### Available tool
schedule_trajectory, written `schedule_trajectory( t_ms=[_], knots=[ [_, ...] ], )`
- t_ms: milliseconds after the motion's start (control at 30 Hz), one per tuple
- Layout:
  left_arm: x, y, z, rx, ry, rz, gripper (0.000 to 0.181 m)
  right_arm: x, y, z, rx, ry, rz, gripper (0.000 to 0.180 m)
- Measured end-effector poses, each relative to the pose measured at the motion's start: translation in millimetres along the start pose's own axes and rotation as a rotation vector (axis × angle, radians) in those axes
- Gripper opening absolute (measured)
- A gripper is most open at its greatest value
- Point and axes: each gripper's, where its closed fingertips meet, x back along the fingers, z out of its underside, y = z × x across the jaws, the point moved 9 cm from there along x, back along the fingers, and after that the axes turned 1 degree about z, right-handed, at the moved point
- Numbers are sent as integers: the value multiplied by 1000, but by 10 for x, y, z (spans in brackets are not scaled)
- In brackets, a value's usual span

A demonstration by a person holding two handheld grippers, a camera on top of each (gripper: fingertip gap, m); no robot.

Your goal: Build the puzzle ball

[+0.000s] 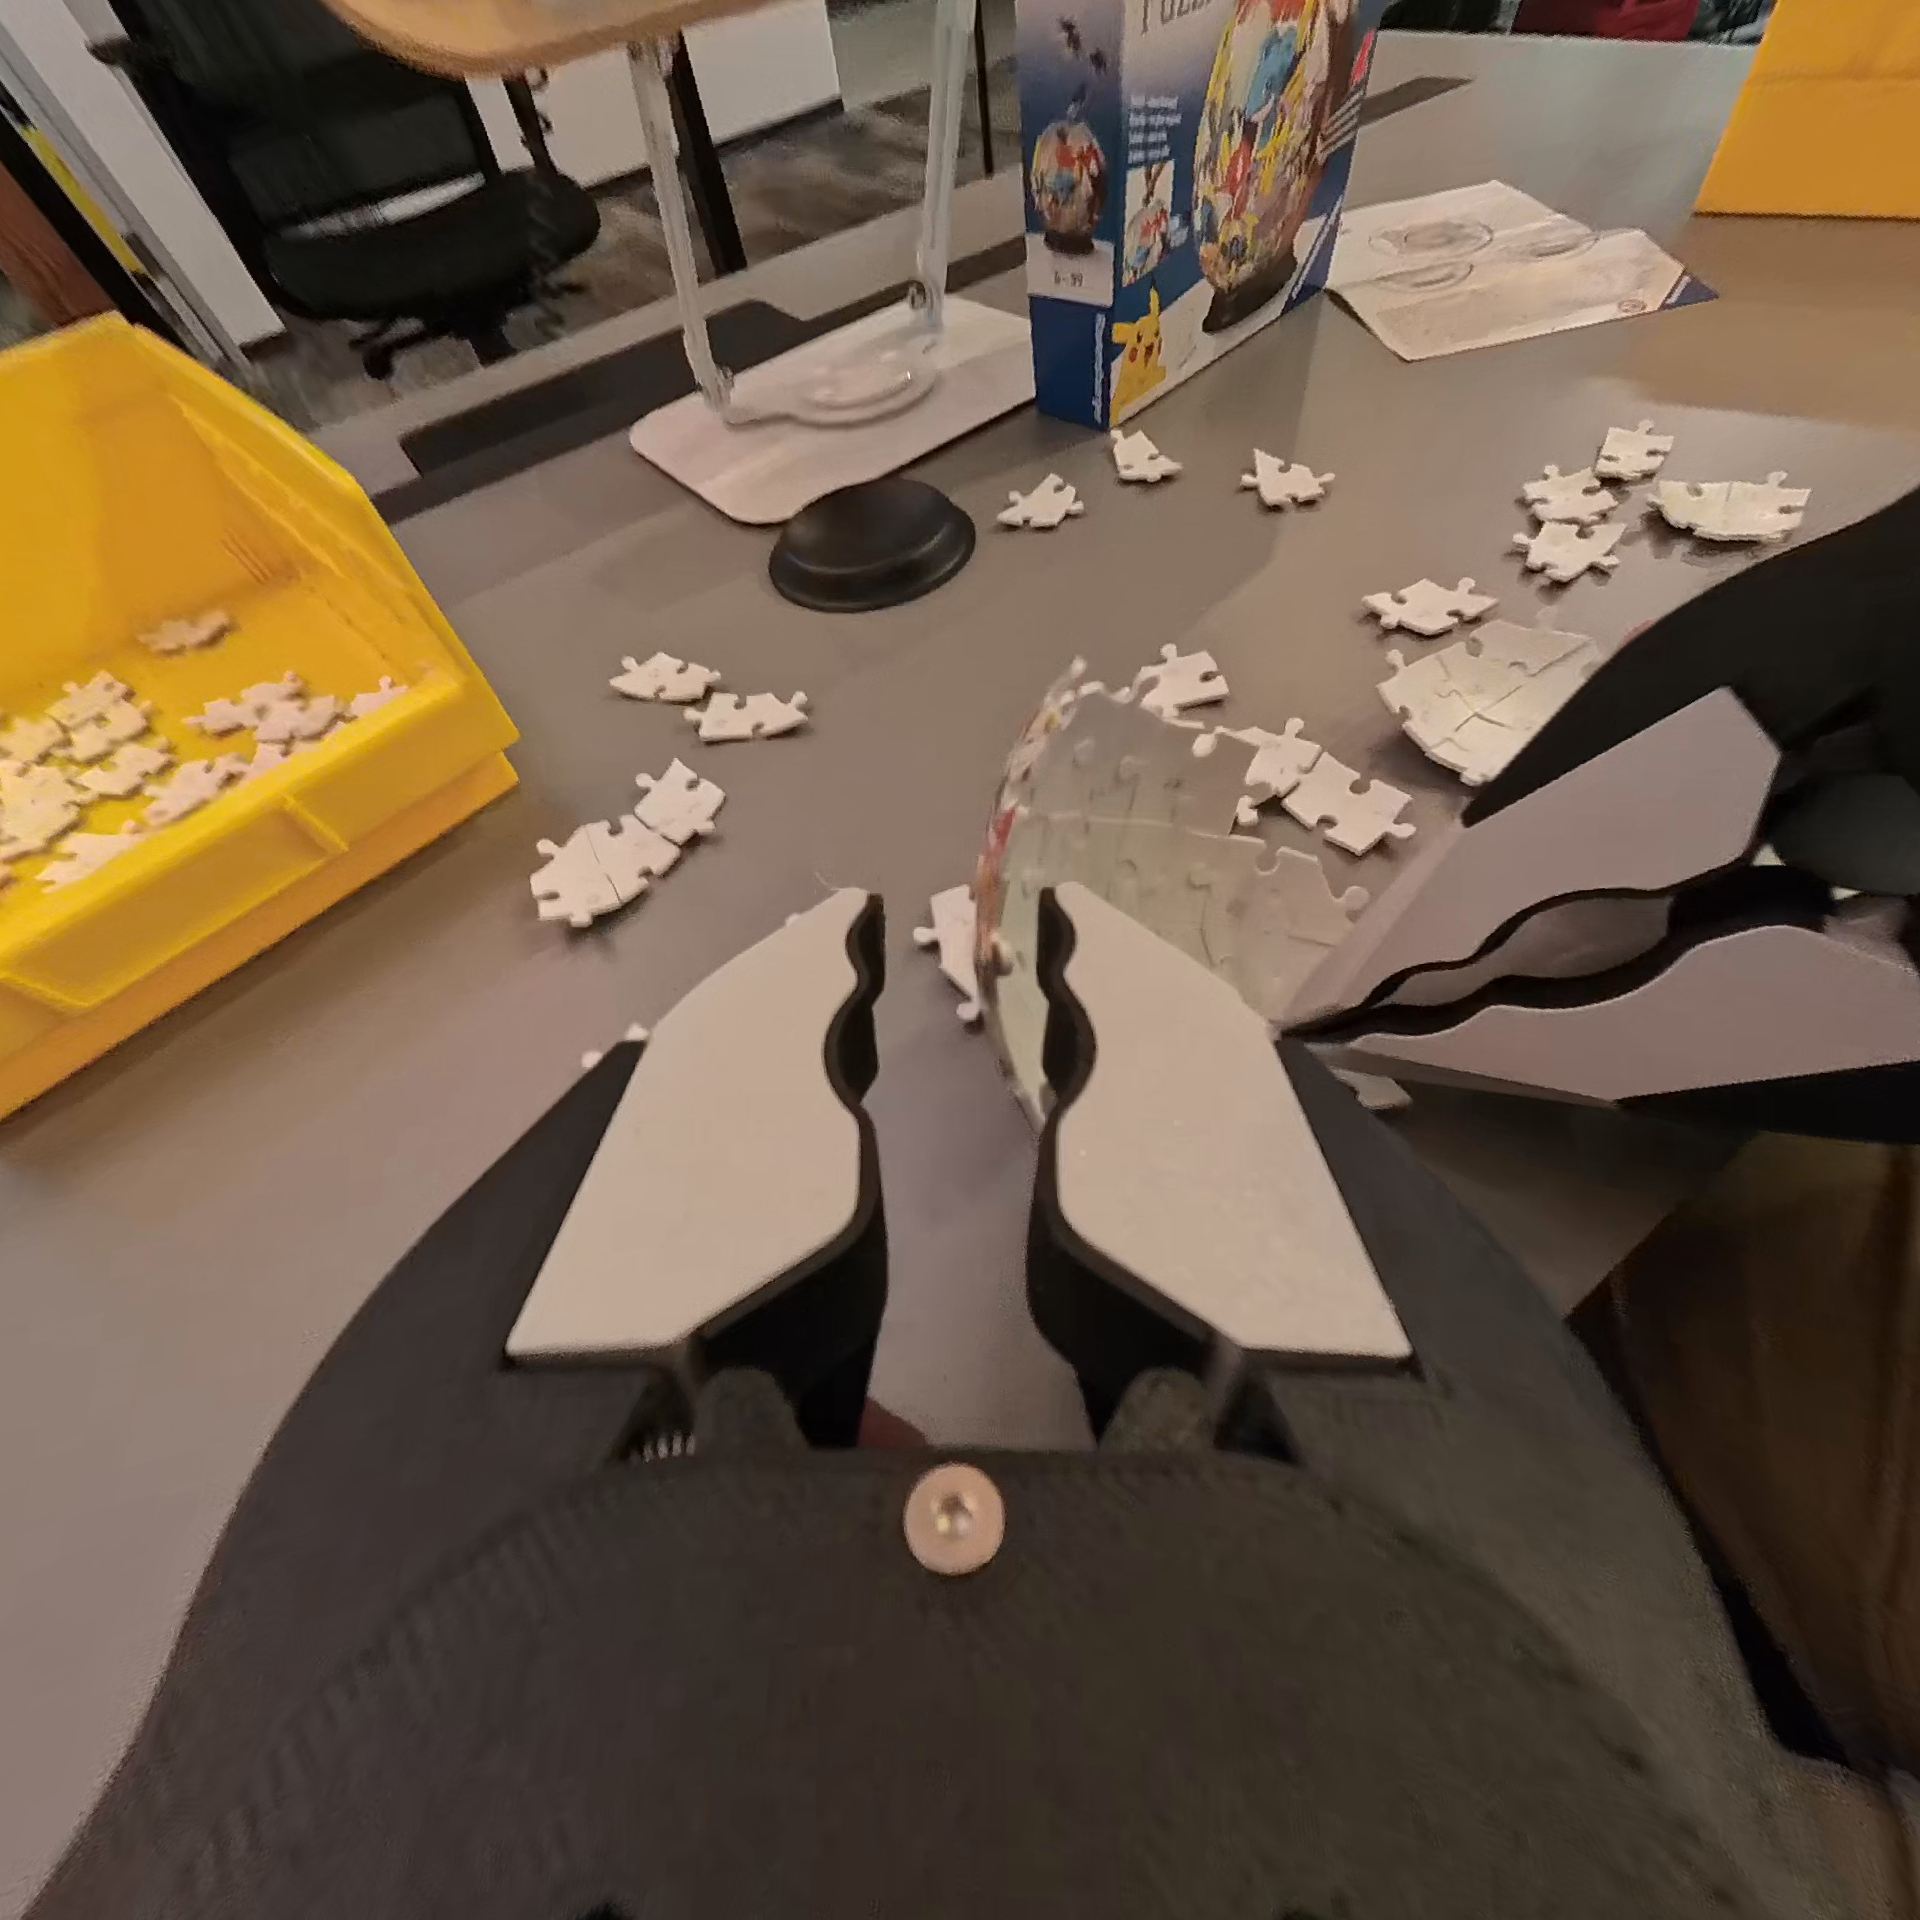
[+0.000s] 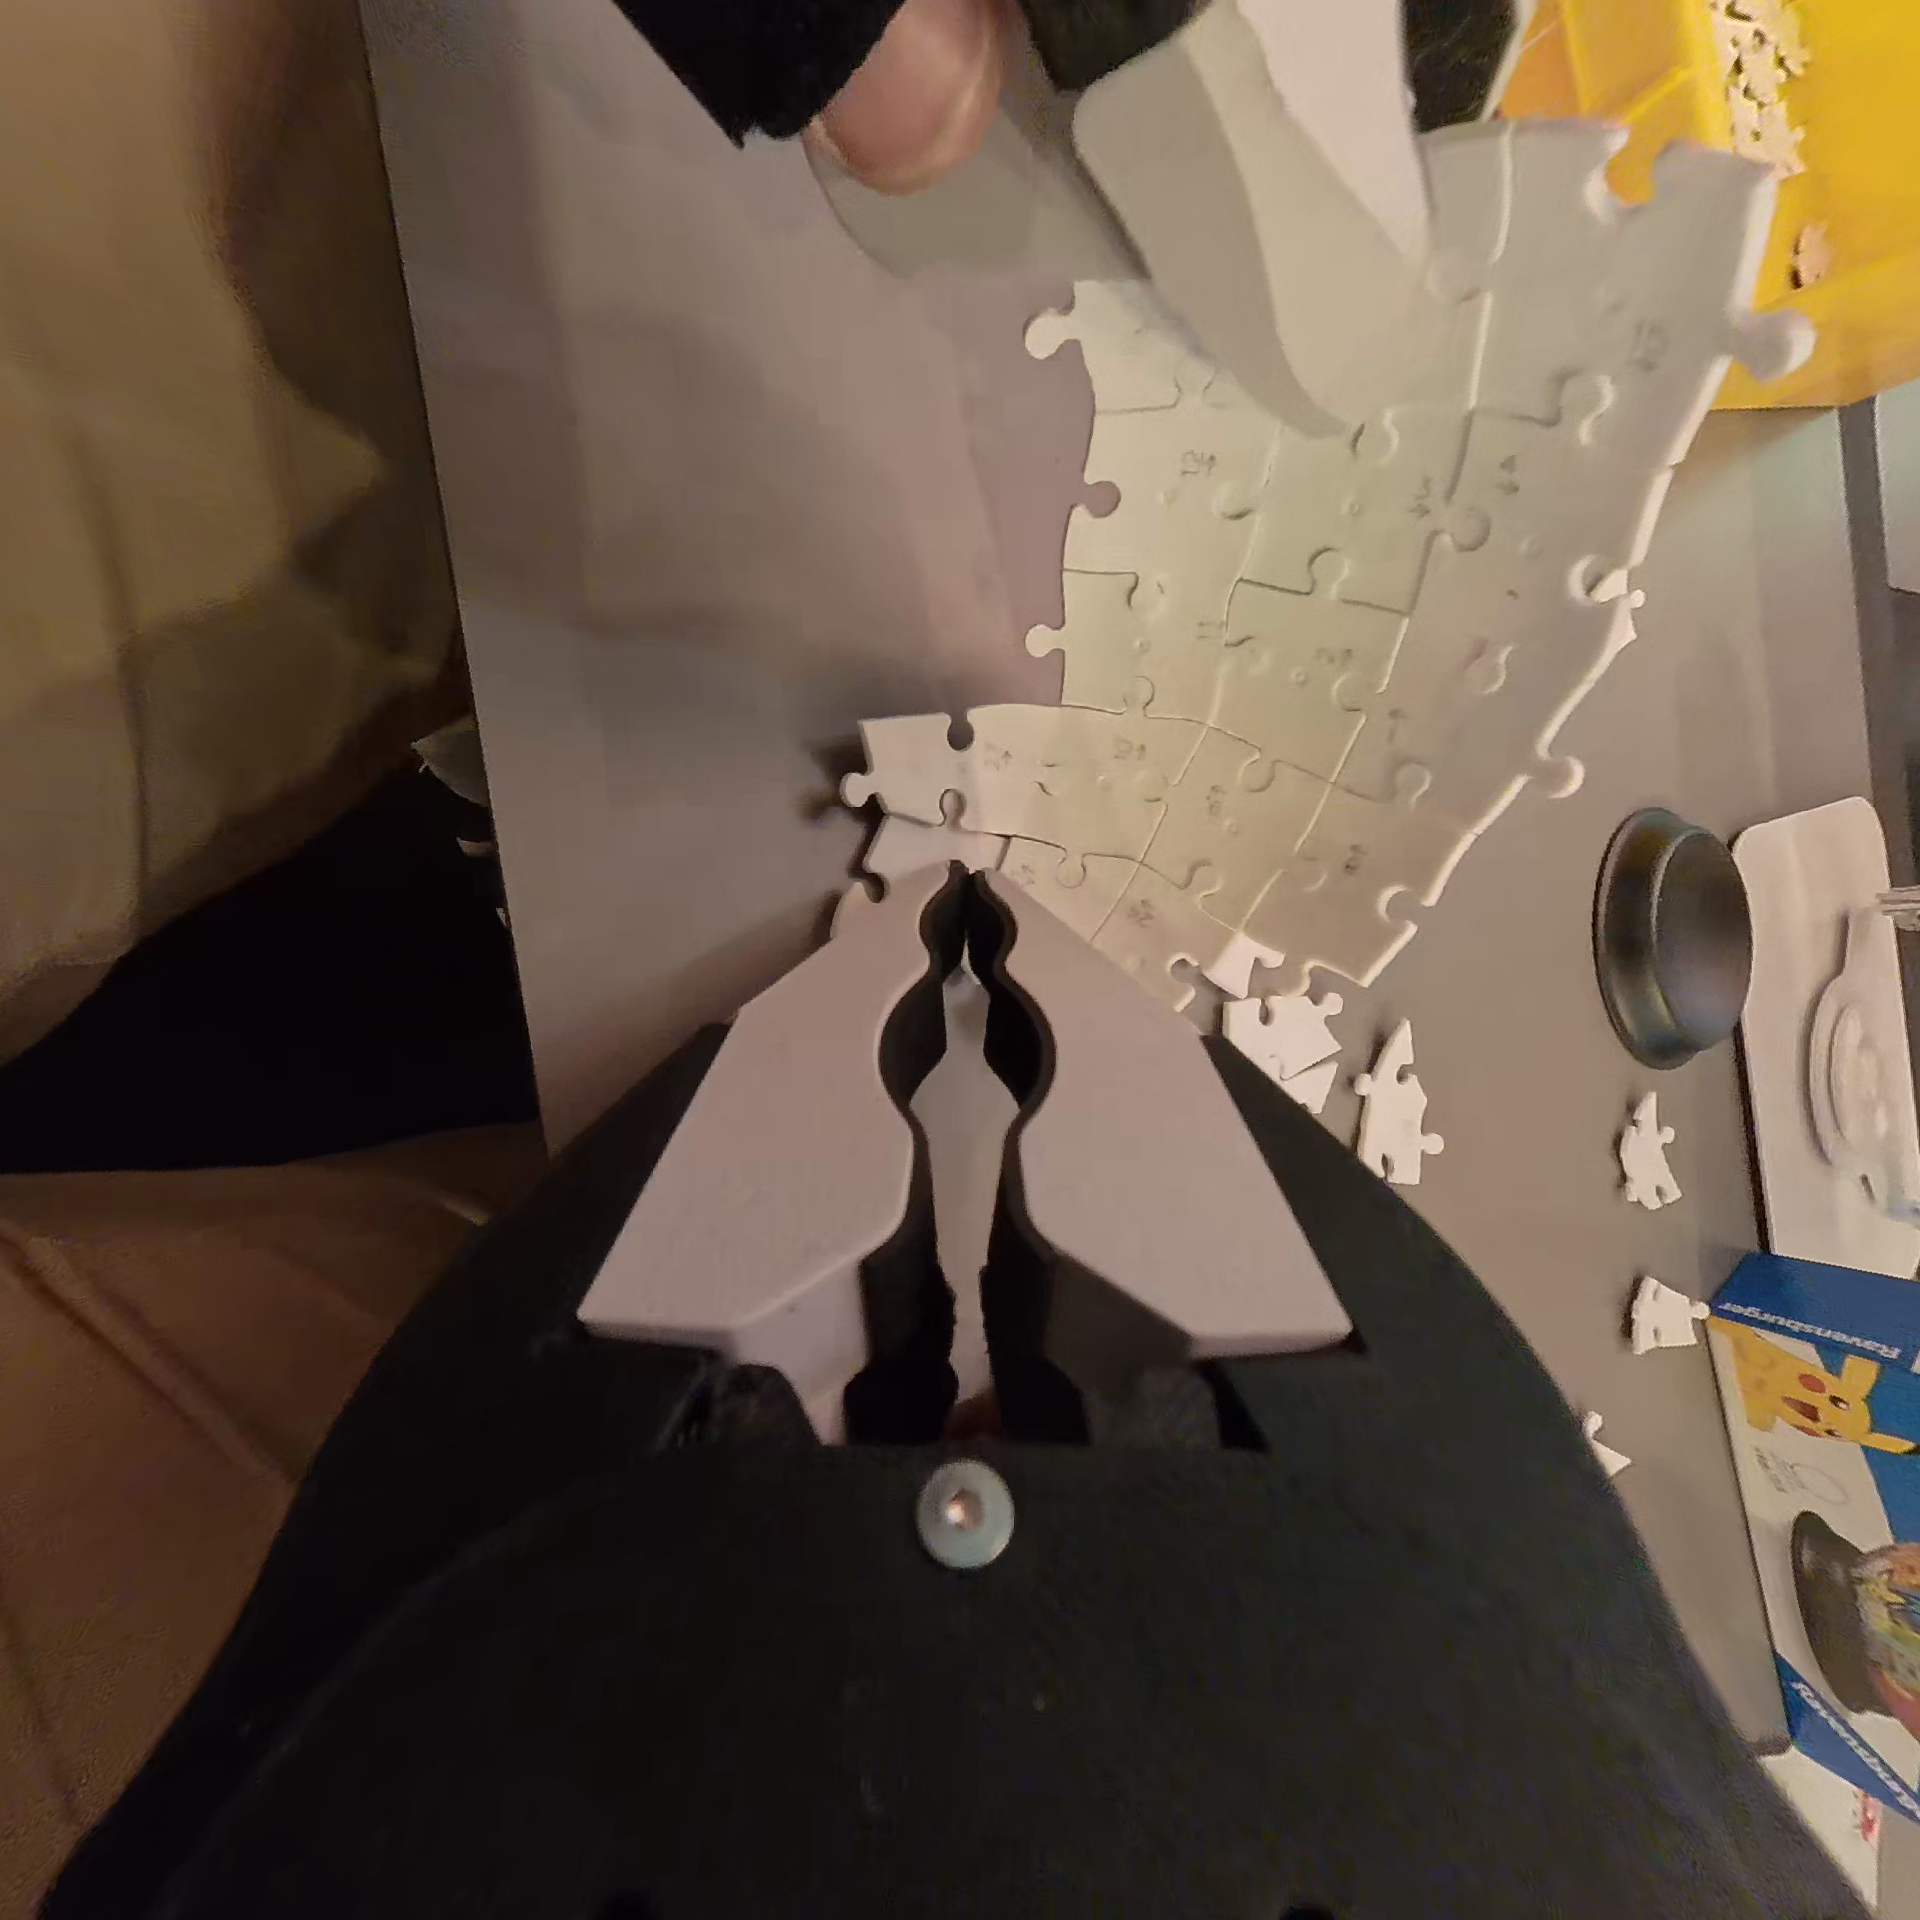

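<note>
Left tongs (image 1: 961, 925) sit nearest, jaws apart w/ nothing held, their right finger against the near rim of the curved puzzle shell (image 1: 1143, 821). Shell stands on edge on the counter (image 1: 312, 1195), just fwd-right of those tips, long axis running near-to-far. Right tongs (image 2: 964, 878) are pinched onto the shell's edge. Yellow bin (image 1: 208, 727) far left; loose pieces (image 1: 665, 677) scattered beyond. Likely next piece: left side is nearer.

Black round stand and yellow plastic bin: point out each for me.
Black round stand (image 1: 871, 540): left wrist view, on its domed top.
Yellow plastic bin (image 1: 156, 499): left wrist view, on its inner back wall.
</note>
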Motion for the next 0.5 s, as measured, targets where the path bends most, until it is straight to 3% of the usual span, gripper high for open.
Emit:
schedule_trajectory(
  t_ms=[133, 300, 500],
  knots=[
    [-73, -10, 78, 21, 74, 32, 25, -3, -10, 12, -51, -15, -12, 0],
    [-135, -25, 101, 20, 107, 35, 7, -14, -54, 31, -147, -46, -52, 0],
    [-199, -16, 117, 18, 103, 42, 5, -23, -111, 60, -234, -74, -96, 0]
  ],
)
